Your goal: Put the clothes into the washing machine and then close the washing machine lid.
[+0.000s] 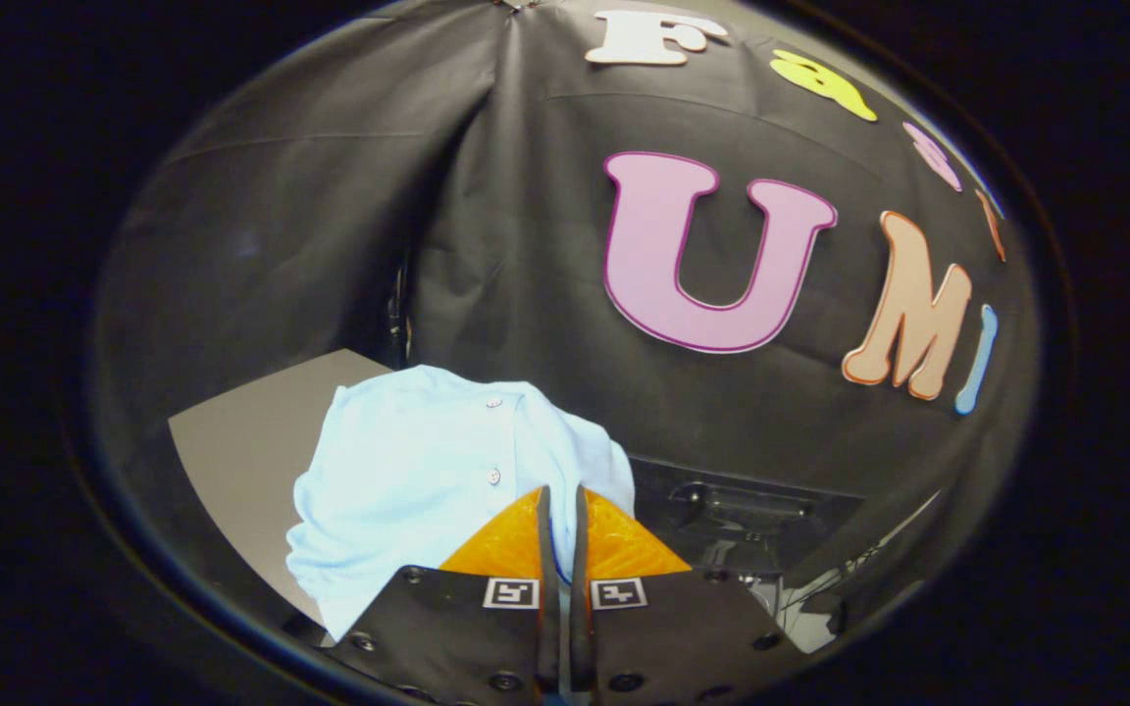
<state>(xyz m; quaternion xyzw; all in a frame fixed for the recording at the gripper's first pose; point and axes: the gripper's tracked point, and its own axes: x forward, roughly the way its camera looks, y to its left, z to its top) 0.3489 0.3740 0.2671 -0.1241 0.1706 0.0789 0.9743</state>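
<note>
Black cloth hangs as the booth wall (526, 245) behind everything; low on the left a grey table (231, 461) shows beneath it, and to the right of the fingers sits dark equipment (742, 520) too dim to identify; the washer cannot be made out with any certainty.

The gripper (560, 510) has its fingers drawn almost together, leaving only a thin slit; a pale blue shirt (418, 480) with small buttons hangs from them, a sliver of its cloth visible in the slit, so the fingers appear to be pinching a fold; the rest of the shirt billows out ahead and to the left, in front of the table; whether it hangs clear of that surface cannot be told.

Judging from this, the shirt is being carried and is not yet in the machine.

Risks from here: the hold looks to be on a thin fold, so a quick swing could slip the cloth free; the loose bulk could drape over the drum's rim and later catch under the lid; and the hanging cloth hides much of what lies ahead, so aiming may go astray.
</note>
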